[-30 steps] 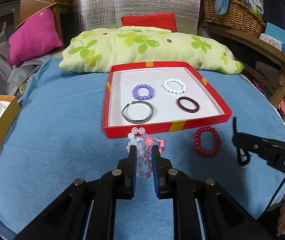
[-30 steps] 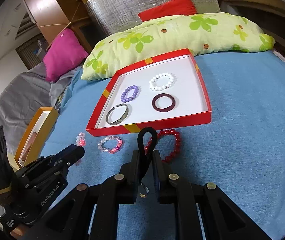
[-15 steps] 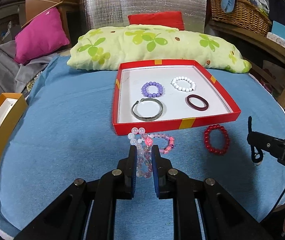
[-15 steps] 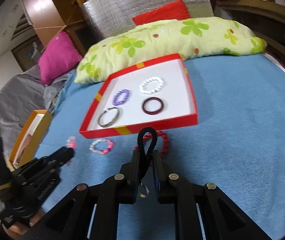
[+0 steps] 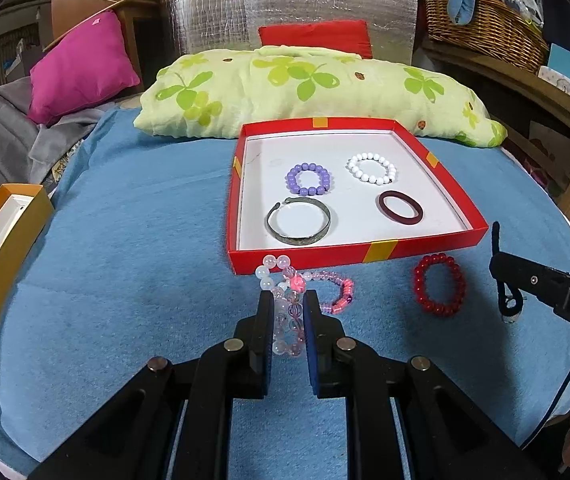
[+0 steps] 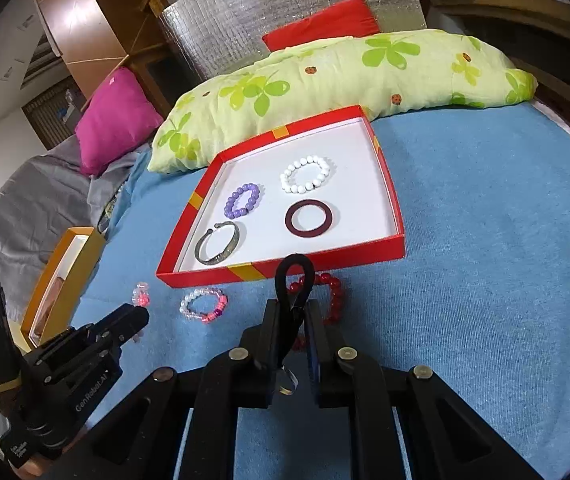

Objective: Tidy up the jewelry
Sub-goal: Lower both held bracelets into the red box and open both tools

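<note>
My left gripper (image 5: 288, 300) is shut on a pale pink bead bracelet (image 5: 281, 280), held just before the red tray (image 5: 325, 254). My right gripper (image 6: 292, 308) is shut on a black cord loop (image 6: 295, 276) with a small clear pendant. The tray holds a purple bead bracelet (image 5: 308, 179), a white bead bracelet (image 5: 372, 168), a metal bangle (image 5: 299, 222) and a dark red ring bangle (image 5: 400, 207). A red bead bracelet (image 5: 439, 290) and a pink beaded bracelet (image 5: 335, 290) lie on the blue cloth in front of the tray.
A green-leaf pillow (image 5: 305, 88) lies behind the tray. An orange box (image 5: 1, 264) stands at the left edge of the blue cloth. A magenta cushion (image 5: 81, 64) is at the back left, a wicker basket (image 5: 481, 24) on a shelf at the right.
Both grippers have drawn closer to the tray, which now looks larger and nearer. Each still holds its piece.
</note>
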